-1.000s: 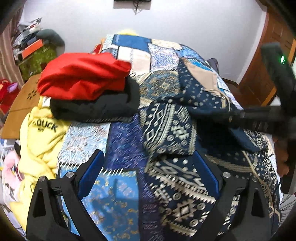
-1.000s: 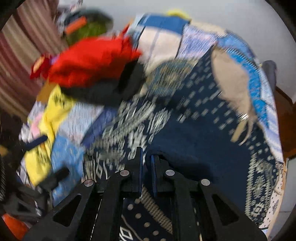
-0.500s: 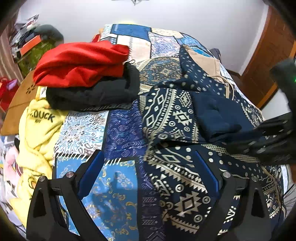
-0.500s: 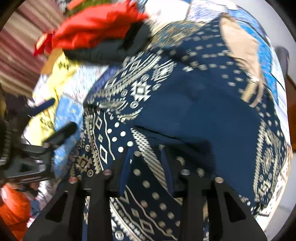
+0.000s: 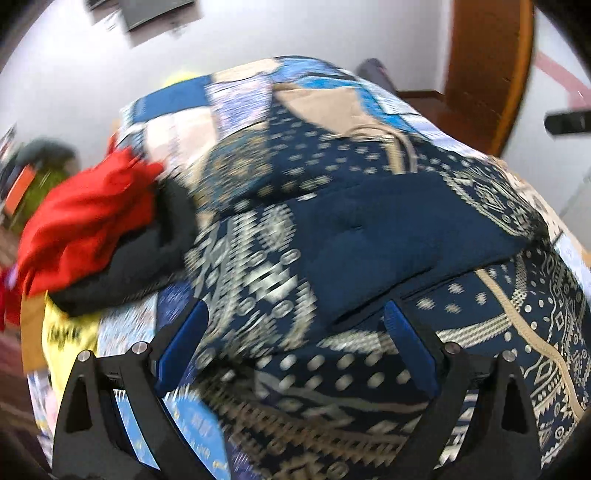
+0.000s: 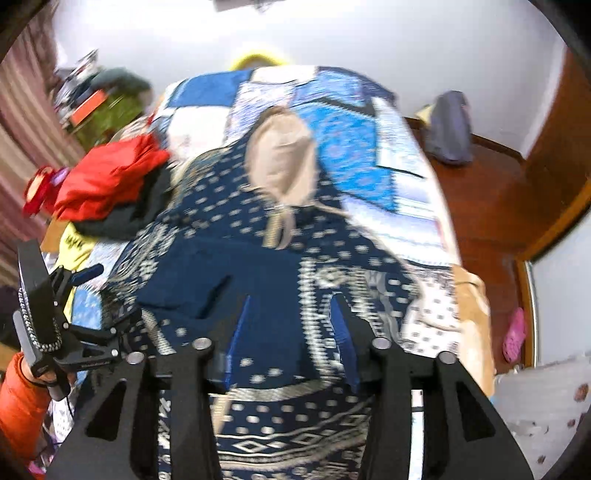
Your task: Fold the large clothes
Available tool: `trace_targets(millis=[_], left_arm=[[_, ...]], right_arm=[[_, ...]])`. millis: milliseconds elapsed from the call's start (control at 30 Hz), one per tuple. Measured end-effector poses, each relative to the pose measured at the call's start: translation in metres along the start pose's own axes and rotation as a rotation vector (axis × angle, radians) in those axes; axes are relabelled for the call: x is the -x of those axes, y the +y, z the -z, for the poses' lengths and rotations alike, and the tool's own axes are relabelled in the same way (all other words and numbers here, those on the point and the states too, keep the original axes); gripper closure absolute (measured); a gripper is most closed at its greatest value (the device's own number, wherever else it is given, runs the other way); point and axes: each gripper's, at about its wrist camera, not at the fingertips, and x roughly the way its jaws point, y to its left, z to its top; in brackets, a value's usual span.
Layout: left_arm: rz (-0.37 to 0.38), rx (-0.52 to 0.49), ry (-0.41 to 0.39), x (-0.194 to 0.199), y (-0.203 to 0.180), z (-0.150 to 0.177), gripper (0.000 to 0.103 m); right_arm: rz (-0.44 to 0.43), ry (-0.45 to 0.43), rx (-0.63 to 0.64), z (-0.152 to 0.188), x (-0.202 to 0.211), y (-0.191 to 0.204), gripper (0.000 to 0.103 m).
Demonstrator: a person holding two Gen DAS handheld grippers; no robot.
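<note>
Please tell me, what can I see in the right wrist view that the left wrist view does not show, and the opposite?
Only the right wrist view shows the left gripper from outside, held in a hand with an orange sleeve, and a pink slipper on the floor. Only the left wrist view shows the dark mounted object high on the wall. Both show the navy patterned garment spread on the patchwork bedspread, the red cloth lying on a black cloth, and open jaws over the garment, as on the right gripper.
</note>
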Motion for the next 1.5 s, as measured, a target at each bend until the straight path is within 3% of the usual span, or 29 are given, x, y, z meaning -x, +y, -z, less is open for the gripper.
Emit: trace_targets(millis=[167, 400, 533, 600, 667, 733, 967, 1100, 1200, 1333, 1400, 1467, 1500], left_arm=[[-0.046, -0.157, 0.063, -0.035, -0.028, -0.011, 0.014], [0.022, -0.146, 0.112, -0.063, -0.028, -0.019, 0.017], [0.118, -0.059, 0.121, -0.072, -0.017, -0.021, 0.033], [0.122, -0.005, 0.110, -0.074, -0.012, -0.023, 0.044], [0.124, 0.050, 0.088, -0.072, -0.003, -0.024, 0.073], [0.139, 0.128, 0.074, -0.070, 0.013, -0.023, 0.084], [0.213, 0.465, 0.064, -0.061, 0.096, 0.002, 0.085], [0.274, 0.568, 0.087, -0.065, 0.120, 0.027, 0.083], [0.317, 0.577, 0.076, -0.062, 0.119, 0.036, 0.082], [0.349, 0.583, 0.066, -0.060, 0.116, 0.034, 0.069], [0.350, 0.574, 0.054, -0.058, 0.116, 0.030, 0.069], [0.291, 0.542, 0.041, -0.053, 0.114, 0.026, 0.083], [0.280, 0.531, 0.031, -0.051, 0.115, 0.026, 0.083]], right_arm=[[0.041, 0.026, -0.042, 0.013, -0.023, -0.024, 0.056], [0.127, 0.177, -0.043, 0.040, -0.097, -0.046, 0.056], [0.133, 0.206, -0.055, 0.053, -0.119, -0.052, 0.056], [0.132, 0.182, -0.050, 0.058, -0.119, -0.052, 0.055], [0.130, 0.159, -0.052, 0.061, -0.117, -0.052, 0.055], [0.128, 0.156, -0.057, 0.062, -0.116, -0.053, 0.055], [0.120, 0.180, -0.057, 0.056, -0.121, -0.051, 0.055], [0.130, 0.160, -0.064, 0.058, -0.121, -0.050, 0.054], [0.139, 0.162, -0.064, 0.058, -0.120, -0.049, 0.054], [0.144, 0.175, -0.072, 0.057, -0.115, -0.047, 0.054], [0.143, 0.174, -0.074, 0.056, -0.110, -0.047, 0.054], [0.148, 0.160, -0.070, 0.055, -0.104, -0.047, 0.054], [0.157, 0.149, -0.067, 0.054, -0.099, -0.046, 0.054]])
